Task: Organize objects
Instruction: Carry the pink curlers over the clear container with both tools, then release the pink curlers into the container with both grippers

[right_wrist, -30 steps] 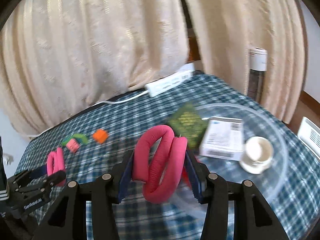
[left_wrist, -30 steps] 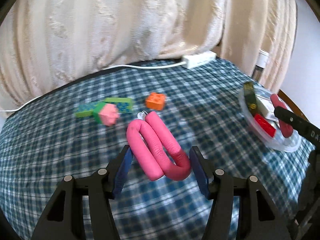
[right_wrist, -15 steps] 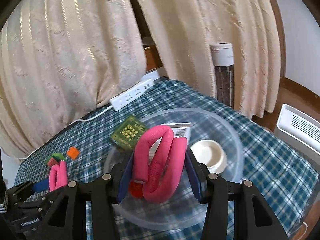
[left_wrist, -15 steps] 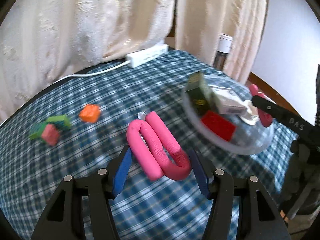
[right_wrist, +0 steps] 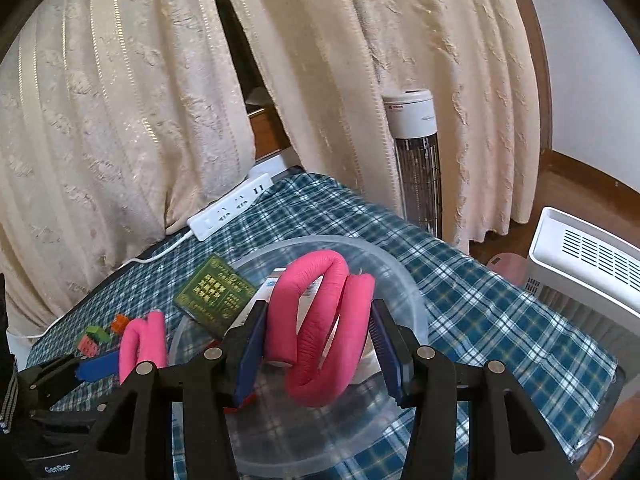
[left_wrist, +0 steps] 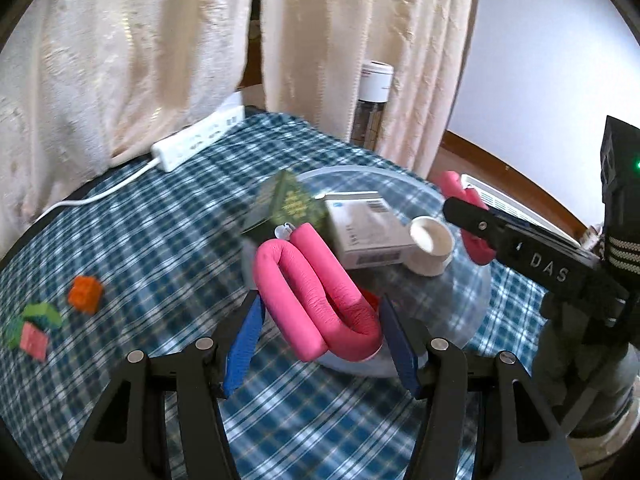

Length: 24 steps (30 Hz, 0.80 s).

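Gripping a bent pink foam roller [left_wrist: 320, 300], the left gripper [left_wrist: 318, 344] is seen with its blue fingers [left_wrist: 242, 344] closed against the roller's sides. The roller is held above the near rim of a clear plastic bowl [left_wrist: 460, 320], which rests on a counter [left_wrist: 160, 248] covered with a blue checked cloth. A second bent pink foam roller [right_wrist: 324, 328] is clamped between the fingers of the right gripper [right_wrist: 318, 356], and it is held over the same bowl [right_wrist: 408, 280].

Inside the bowl, a white box [left_wrist: 368, 232], a small white cup [left_wrist: 430, 244] and a red piece [left_wrist: 370, 300], largely hidden behind the roller, can be seen. A green card box [left_wrist: 288, 204] is propped against the bowl's far-left rim.

Further out on the cloth, an orange brick [left_wrist: 84, 294] is found to the left, and just beyond it a cluster of green and pink bricks [left_wrist: 30, 330]. A white power strip [left_wrist: 200, 140] lies at the back edge of the counter, near cream curtains [left_wrist: 120, 60]. A tower heater [right_wrist: 416, 152] stands behind the counter, and a white appliance [right_wrist: 588, 256] is seen on the floor to the right.
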### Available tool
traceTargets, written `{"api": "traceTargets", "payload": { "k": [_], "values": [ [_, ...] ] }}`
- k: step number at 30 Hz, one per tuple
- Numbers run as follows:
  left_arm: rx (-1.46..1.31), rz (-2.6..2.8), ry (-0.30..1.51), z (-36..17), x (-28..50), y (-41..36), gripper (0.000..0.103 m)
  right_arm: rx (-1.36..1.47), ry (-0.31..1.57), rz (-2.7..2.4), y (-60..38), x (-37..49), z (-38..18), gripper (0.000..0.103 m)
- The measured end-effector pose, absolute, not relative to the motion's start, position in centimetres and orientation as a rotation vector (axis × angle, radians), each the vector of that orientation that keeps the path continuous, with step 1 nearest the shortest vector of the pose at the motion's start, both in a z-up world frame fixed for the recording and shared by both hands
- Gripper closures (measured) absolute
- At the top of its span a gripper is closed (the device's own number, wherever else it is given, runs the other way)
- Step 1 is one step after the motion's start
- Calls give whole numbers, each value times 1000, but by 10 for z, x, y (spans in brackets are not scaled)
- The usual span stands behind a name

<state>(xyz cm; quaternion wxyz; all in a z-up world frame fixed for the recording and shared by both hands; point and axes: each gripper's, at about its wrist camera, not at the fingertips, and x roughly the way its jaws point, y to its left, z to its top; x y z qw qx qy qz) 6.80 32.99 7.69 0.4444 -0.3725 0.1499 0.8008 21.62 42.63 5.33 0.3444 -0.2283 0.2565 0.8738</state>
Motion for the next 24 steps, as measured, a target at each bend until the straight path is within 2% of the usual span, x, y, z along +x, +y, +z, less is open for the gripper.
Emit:
{"api": "traceTargets", "payload": {
  "k": [12, 24],
  "values": [
    [-939, 1934, 356, 62, 62, 352, 43, -604, 658, 2259, 437, 212, 50, 50],
    [-933, 1952, 312, 67, 58, 339, 40, -630, 623, 2274, 446, 196, 51, 49]
  ]
}}
